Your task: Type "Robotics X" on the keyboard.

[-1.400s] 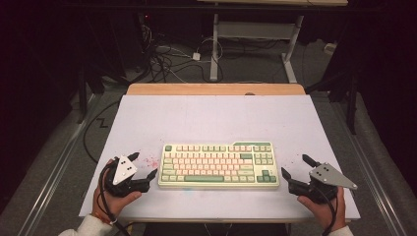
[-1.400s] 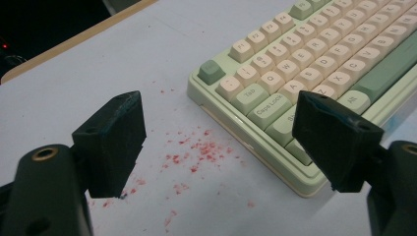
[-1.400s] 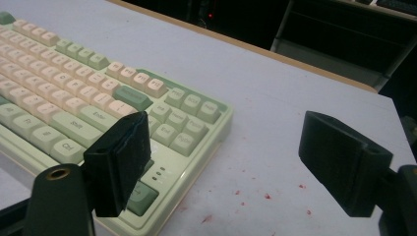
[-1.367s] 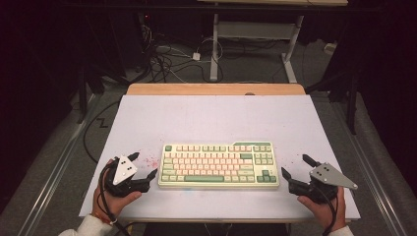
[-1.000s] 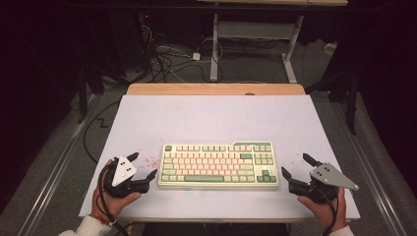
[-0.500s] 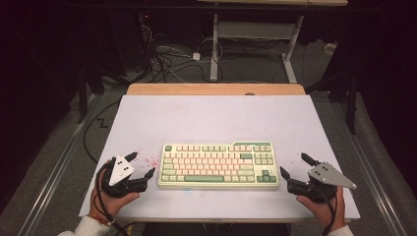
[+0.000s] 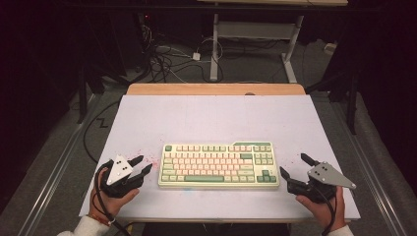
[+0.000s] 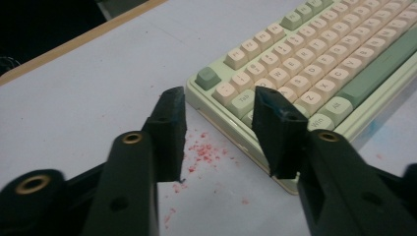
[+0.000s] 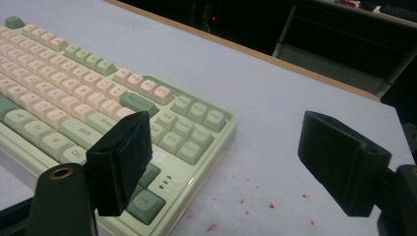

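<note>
With the keyboard (image 7: 219, 164) lying mid-worktop (image 7: 211, 118) between them, the left hand-held gripper (image 7: 141, 165), its empty jaws just narrowed but parted, and the widely spread right hand-held gripper (image 7: 296, 165) could shove it askew if only one corner were caught

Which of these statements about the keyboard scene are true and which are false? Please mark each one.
1. The keyboard lies flat on the table, between the two grippers. True.
2. The left gripper is closed on the keyboard's edge. False: its jaws have just been closing, but nothing is between them and they stand beside the keyboard.
3. The right gripper has its jaws wide apart. True.
4. The keyboard is black with white keys. False: it is pale green with cream and green keys.
5. Small red specks lie on the table near the keyboard. True.
</note>
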The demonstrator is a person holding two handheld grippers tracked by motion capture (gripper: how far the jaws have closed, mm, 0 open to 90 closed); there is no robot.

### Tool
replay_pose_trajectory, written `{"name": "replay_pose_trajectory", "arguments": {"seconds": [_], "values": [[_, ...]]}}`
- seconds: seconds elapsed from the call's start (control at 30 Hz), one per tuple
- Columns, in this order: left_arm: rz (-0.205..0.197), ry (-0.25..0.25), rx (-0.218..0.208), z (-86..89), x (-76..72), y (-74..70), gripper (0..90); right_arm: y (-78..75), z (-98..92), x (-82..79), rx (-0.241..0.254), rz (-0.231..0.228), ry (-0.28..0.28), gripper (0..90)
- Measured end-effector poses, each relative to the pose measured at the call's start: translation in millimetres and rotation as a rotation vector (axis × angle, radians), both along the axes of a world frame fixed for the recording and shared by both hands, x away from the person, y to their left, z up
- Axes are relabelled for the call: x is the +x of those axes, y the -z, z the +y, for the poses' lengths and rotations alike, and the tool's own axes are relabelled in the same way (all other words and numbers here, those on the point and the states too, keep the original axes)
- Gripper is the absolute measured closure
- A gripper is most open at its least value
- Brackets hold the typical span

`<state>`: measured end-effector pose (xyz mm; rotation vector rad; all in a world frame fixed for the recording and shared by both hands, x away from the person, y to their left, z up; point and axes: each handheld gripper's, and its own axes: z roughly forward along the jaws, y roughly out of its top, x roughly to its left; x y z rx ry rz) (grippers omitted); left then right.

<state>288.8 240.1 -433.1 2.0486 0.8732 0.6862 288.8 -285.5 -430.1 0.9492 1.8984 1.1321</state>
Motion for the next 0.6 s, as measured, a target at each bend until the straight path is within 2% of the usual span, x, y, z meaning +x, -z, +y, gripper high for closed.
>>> {"name": "replay_pose_trajectory", "arguments": {"seconds": [0.27, 0.37, 0.43, 0.6], "values": [[0.04, 0.062, 0.014, -2.9, 0.7, -1.4, 87.8, 0.3, 0.0, 0.7, -0.004, 0.004, 0.0, 21.3], [0.047, 0.086, 0.026, -6.8, 1.2, -2.0, 88.1, 0.4, 0.7, 0.7, -0.009, 0.002, -0.003, 21.3], [0.071, 0.114, 0.005, -10.6, 3.6, -2.2, 88.1, 0.7, 1.3, 0.9, -0.009, 0.004, -0.005, 21.3], [0.105, 0.151, -0.008, -17.9, 9.2, -2.3, 88.2, 0.8, 2.4, 1.0, -0.012, 0.006, -0.005, 21.3]]}}
